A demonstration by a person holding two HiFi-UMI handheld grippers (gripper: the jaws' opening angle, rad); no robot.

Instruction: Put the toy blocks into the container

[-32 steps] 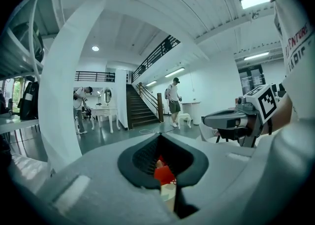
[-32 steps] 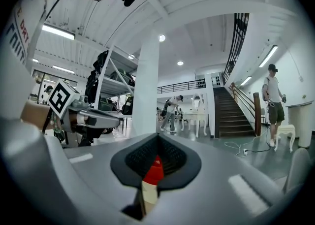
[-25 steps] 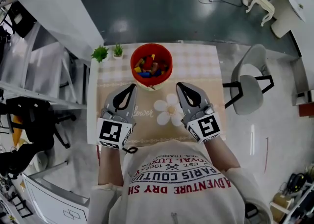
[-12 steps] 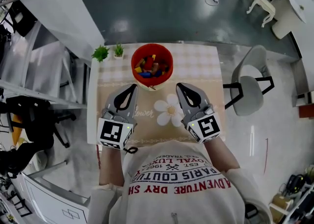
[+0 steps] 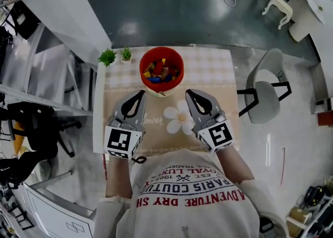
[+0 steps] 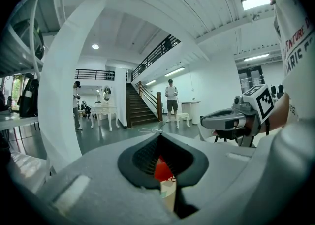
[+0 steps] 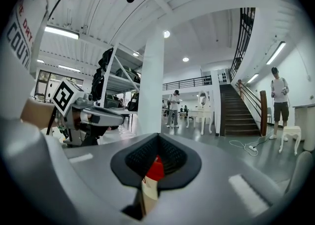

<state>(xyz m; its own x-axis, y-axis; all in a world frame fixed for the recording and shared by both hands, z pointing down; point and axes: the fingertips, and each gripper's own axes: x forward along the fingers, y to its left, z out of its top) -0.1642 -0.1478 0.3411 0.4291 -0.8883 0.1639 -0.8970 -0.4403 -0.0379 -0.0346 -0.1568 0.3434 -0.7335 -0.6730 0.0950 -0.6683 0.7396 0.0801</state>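
Observation:
A red container (image 5: 161, 68) stands at the far middle of the table (image 5: 218, 70), with several coloured toy blocks (image 5: 158, 71) inside it. My left gripper (image 5: 141, 93) hovers just short of the container on its near left, jaws shut and empty. On the near right my right gripper (image 5: 188, 92) is also shut with nothing in it. In the left gripper view the shut jaws of the left gripper (image 6: 158, 136) leave only a red sliver of the container (image 6: 161, 171) showing. The right gripper view shows the same past the right gripper (image 7: 157, 136): a strip of the container (image 7: 156, 170).
A beige cloth with a white flower print (image 5: 178, 117) covers the table. Two small green plants (image 5: 107, 56) stand at its far left corner. A grey chair (image 5: 263, 94) sits right of the table, and shelving (image 5: 47, 80) runs along the left.

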